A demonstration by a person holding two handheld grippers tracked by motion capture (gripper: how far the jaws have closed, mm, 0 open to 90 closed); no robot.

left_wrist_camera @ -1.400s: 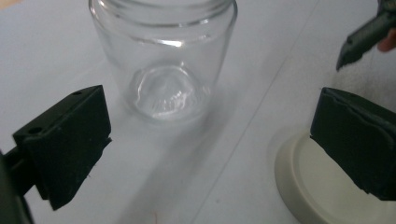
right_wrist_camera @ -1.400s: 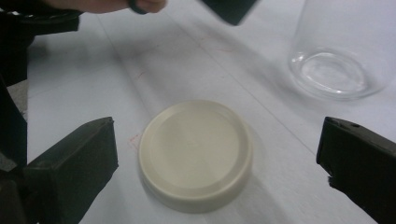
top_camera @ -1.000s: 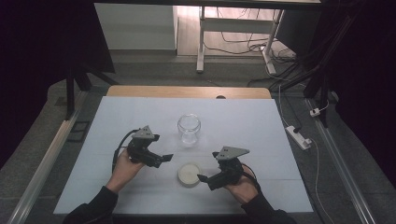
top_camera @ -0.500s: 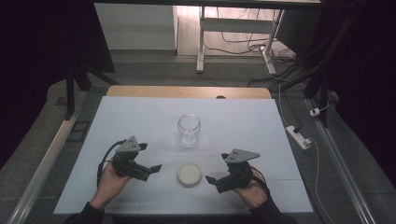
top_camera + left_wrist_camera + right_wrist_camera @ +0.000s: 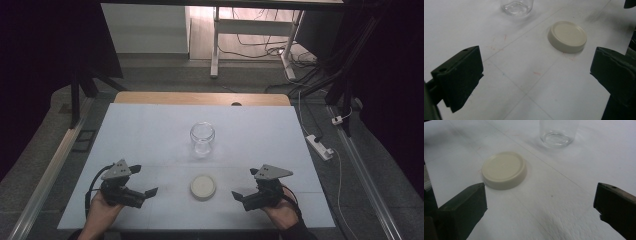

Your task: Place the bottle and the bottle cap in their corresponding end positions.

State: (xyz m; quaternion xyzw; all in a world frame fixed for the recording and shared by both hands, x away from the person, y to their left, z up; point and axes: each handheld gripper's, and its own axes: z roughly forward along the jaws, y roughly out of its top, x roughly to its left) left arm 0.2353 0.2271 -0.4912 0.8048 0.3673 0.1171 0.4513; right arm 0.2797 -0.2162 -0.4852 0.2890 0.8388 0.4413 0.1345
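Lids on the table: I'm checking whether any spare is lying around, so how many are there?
1. The cream lid lies flat on the white table, nearer the person than the empty glass jar, between the two tools. No other lid is visible.

White table [image 5: 150, 130] bears glass jar [image 5: 202, 138], cream lid [image 5: 203, 186].

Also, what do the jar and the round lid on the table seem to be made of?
The jar looks like clear glass: the white table shows through its walls, and its thick base glints. The lid seems to be cream plastic with a smooth, matte finish, evenly coloured and without sharp reflections; painted metal cannot be ruled out.
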